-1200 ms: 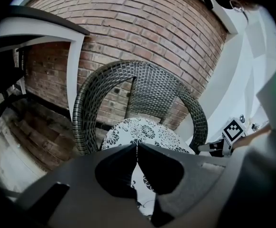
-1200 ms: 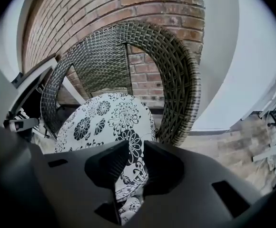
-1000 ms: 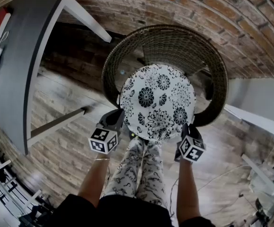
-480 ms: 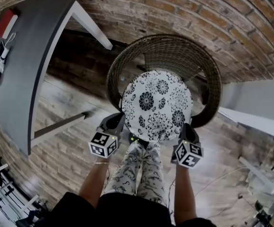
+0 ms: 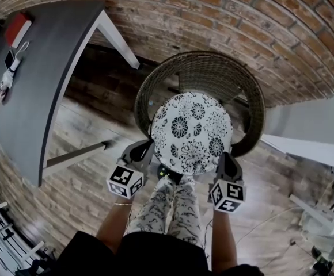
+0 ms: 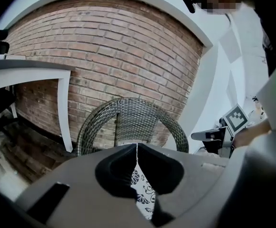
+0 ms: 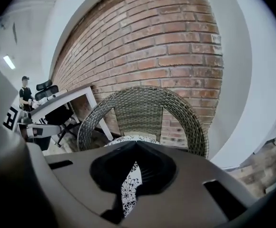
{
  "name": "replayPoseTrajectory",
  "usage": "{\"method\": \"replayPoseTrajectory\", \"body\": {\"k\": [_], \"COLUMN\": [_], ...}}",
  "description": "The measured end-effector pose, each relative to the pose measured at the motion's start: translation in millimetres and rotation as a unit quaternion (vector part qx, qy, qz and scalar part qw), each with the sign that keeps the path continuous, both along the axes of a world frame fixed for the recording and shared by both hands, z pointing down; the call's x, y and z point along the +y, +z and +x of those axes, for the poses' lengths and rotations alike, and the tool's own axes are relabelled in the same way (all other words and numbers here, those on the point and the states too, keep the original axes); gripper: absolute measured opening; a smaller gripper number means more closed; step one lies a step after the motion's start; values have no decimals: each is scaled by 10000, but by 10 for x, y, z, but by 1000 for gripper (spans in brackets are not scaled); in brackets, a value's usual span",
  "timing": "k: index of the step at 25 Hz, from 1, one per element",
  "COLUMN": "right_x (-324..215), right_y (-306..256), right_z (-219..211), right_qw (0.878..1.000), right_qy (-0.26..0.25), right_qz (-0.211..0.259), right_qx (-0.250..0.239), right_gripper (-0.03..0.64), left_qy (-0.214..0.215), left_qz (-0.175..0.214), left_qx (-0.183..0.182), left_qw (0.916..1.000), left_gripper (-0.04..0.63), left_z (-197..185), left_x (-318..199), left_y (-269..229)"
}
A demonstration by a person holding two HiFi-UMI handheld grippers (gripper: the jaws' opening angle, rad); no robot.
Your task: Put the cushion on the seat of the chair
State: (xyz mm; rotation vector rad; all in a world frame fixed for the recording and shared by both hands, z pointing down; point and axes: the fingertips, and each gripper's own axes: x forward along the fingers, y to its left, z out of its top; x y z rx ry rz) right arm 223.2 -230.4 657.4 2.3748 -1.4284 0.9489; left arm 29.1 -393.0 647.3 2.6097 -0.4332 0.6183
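A round white cushion (image 5: 191, 132) with black flower print hangs in front of the round wicker chair (image 5: 198, 71) and hides its seat. My left gripper (image 5: 146, 153) is shut on the cushion's near left edge. The right gripper (image 5: 224, 163) is shut on its near right edge. In the left gripper view the jaws (image 6: 137, 148) meet on the printed cloth (image 6: 142, 194), and the chair back (image 6: 128, 120) stands beyond. The right gripper view shows its jaws (image 7: 136, 146) pinching the cloth (image 7: 128, 189) before the chair (image 7: 142, 106). Whether the cushion touches the seat I cannot tell.
A grey table (image 5: 34, 79) with white legs stands at the left and carries a red thing (image 5: 17, 27). A brick wall (image 5: 242, 16) runs behind the chair, with a white panel (image 5: 311, 131) at the right. The person's patterned legs (image 5: 167, 211) are below the cushion.
Both grippers have risen with the cushion still held between them. The cushion now sits higher against the chair, and the markers have drawn closer to the person.
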Motion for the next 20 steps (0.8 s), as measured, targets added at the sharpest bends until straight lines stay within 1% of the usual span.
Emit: {"method": "replayPoseTrajectory", "body": {"k": [4,7,11,15,20], "right_x": [-78,-87,-69,-30,-5], "right_y": [-267,-393,-494,-527,-536], "right_z": [-62,-123,-201,-228,-207], "right_qw": [9995,9991,9985,9984,9985], "right_qy": [-24,-80,-167,-169,-104], "right_qz": [293,380,429,439,420], "right_qx": [69,192,287,305,336], "right_gripper": [0,0,-2,-2,-2], "left_qy": [-26,-13,63,84,25], "left_qz": [152,230,398,479,433], "left_qx": [77,167,223,291,296], "left_qw": [9999,9996,9989,9984,9986], "left_gripper": [9,9,9,9,9], "left_z": [-29,-44,-50,-40,-60], "left_x": [15,49,87,96,94], "left_y": [-167,-262,-353,-445,-477]}}
